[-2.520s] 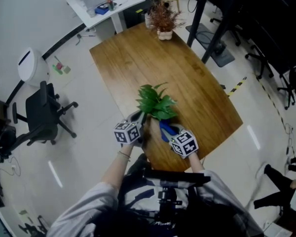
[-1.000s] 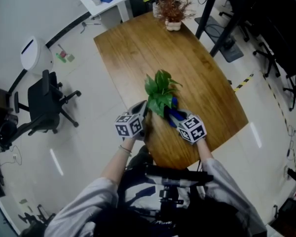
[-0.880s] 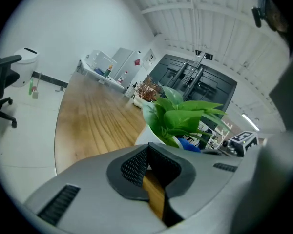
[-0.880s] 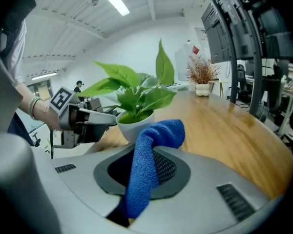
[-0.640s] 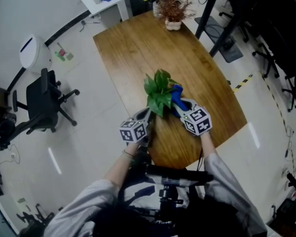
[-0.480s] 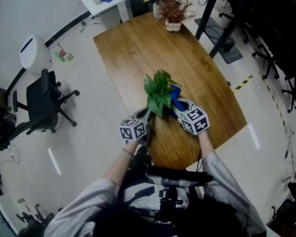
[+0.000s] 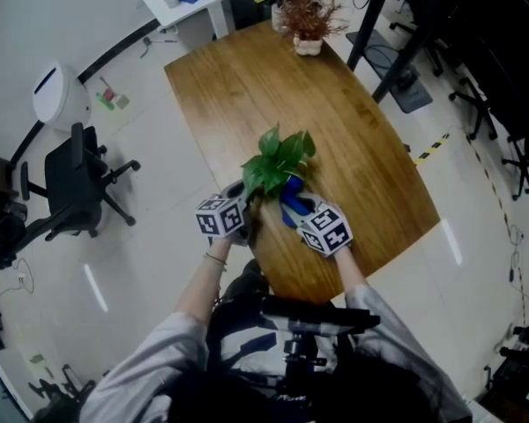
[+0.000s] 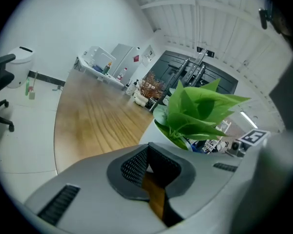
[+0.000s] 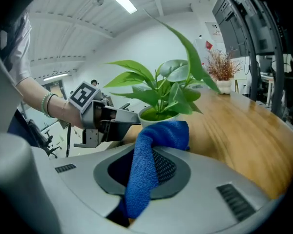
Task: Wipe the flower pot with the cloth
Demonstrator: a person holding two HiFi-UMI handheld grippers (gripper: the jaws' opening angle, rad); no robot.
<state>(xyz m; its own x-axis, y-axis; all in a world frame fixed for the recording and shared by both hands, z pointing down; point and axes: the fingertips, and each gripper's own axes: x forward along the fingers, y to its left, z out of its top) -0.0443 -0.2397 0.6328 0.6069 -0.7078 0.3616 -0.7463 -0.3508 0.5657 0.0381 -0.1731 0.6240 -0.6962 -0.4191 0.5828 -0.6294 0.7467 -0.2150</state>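
Shifted left, leafy flower pot [image 9: 154,115] apparently touches cloth [image 9: 145,172] in right tongs [image 9: 154,150].

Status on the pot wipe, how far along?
Done: the cloth is clamped in the right tongs and its bunched end lies against the side of the pot. In hand: the left tongs seem to pinch the pot's rim to steady it for the wipe. Left: the other sides, probably. How much is already wiped cannot be told, since no dirt or streaks show.
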